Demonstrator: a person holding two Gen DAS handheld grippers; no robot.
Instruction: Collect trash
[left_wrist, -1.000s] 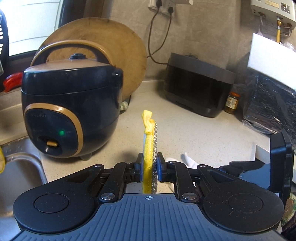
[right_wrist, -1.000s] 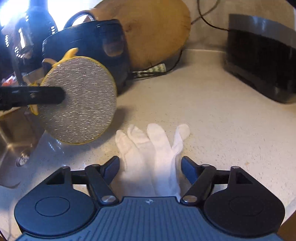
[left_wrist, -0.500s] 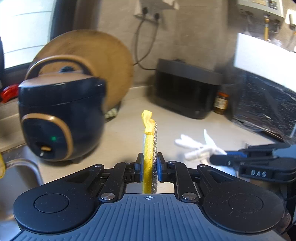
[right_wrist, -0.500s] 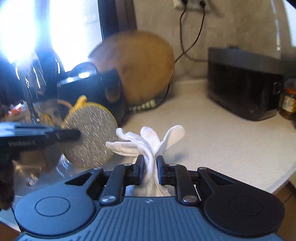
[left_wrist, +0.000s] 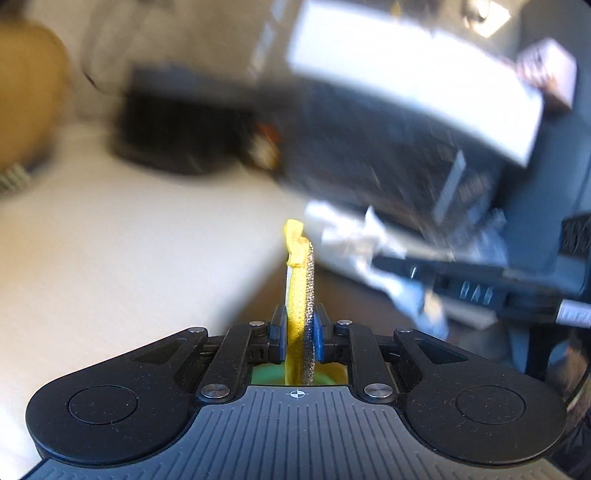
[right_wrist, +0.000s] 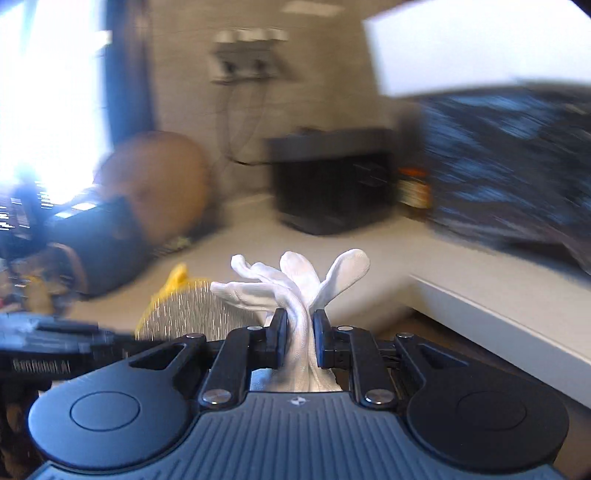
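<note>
My left gripper (left_wrist: 298, 338) is shut on a round yellow and silver scouring pad (left_wrist: 301, 288), held edge-on above the counter edge. My right gripper (right_wrist: 298, 338) is shut on a white glove (right_wrist: 295, 284), whose fingers splay upward. The glove also shows blurred in the left wrist view (left_wrist: 354, 236), with the right gripper (left_wrist: 373, 262) to its right. The scouring pad shows in the right wrist view (right_wrist: 192, 310), low at the left, with the left gripper (right_wrist: 122, 338) holding it.
The pale counter (left_wrist: 129, 240) lies left and ahead. A black appliance (right_wrist: 332, 184) stands at the back wall, a dark rice cooker (right_wrist: 96, 243) and round wooden board (right_wrist: 166, 181) at the left. Something green (left_wrist: 269, 374) shows below the left jaws. Both views are motion-blurred.
The right gripper closed on the glove and lifted it off the counter. Both grippers have swung right and away from the counter, carrying the glove and the pad.
</note>
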